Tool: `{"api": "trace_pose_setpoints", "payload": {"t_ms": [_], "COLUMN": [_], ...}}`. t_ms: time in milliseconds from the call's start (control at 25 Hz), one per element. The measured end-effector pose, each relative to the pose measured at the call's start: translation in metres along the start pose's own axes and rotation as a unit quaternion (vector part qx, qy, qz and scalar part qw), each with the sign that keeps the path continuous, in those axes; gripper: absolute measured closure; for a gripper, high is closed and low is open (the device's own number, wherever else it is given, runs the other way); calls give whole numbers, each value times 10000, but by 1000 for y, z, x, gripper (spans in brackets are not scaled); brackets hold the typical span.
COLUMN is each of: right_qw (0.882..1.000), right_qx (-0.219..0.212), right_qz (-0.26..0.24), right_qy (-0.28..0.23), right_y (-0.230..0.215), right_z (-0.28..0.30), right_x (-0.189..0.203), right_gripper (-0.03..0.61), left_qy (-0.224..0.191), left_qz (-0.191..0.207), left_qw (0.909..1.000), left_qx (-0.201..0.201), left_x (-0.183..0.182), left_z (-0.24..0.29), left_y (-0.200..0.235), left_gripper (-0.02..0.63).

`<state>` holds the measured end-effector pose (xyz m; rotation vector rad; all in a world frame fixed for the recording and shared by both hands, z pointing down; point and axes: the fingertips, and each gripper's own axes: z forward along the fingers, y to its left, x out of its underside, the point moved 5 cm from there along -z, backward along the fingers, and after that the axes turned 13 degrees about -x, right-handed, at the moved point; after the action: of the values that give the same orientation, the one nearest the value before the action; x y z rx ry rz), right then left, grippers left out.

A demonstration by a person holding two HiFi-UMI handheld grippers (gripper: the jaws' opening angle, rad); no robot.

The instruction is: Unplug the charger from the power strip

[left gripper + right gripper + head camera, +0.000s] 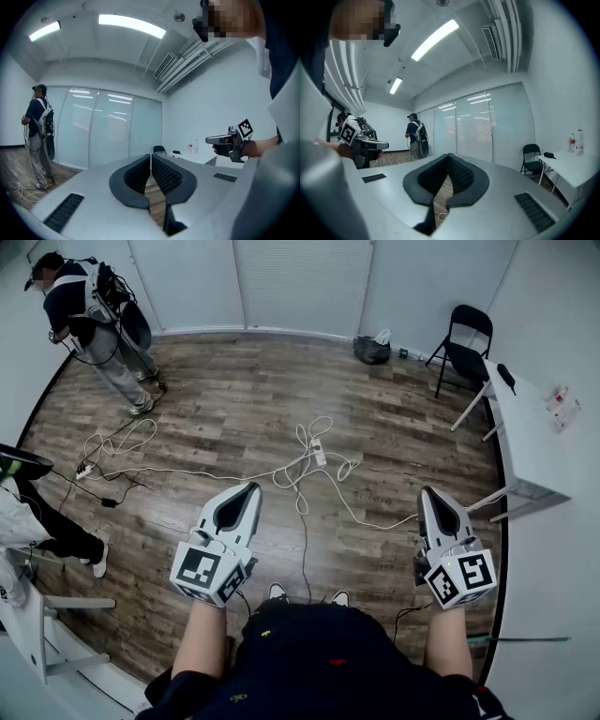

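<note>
**Approach stage, before any contact.** We hold the grey left tongs (pixel 244 493) and the grey right tongs (pixel 432 495) level in the lower half of the head view. Each pair is closed tip to tip with nothing between. The white oblong power strip (pixel 319 454) lies on the brown wood-plank floor (pixel 234 390) at the centre of the frame. It is well apart from both tongs and sits amid loops of thin white cable (pixel 281 472). The charger on it is too small for us to make out. We judge that unplugging has not begun. The next move calls for lowering toward the floor and spreading one pair of tongs to take the charger body. The other pair should steady the strip so that it does not lift with the pull.
</note>
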<state>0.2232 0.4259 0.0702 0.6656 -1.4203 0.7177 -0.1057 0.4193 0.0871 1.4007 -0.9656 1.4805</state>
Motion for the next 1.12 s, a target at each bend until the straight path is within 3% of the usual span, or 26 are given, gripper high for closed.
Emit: {"api": "trace_pose_setpoints", "payload": {"t_ms": [680,1120], "right_qw": [9997,9994], "right_qx": [-193,-192], "right_qz": [150,229], "right_qy": [-68,182], "right_y": [11,53], "right_z": [20,88], "right_x": [6,22], "right_gripper": [557,557], "left_qy": [111,222], "left_qz": [-48,-82], "left_qw": [9998,9996], "left_qx": [144,148], "left_x": [8,26], "left_z": [2,-2], "left_y": [13,91], "left_gripper": [583,583]}}
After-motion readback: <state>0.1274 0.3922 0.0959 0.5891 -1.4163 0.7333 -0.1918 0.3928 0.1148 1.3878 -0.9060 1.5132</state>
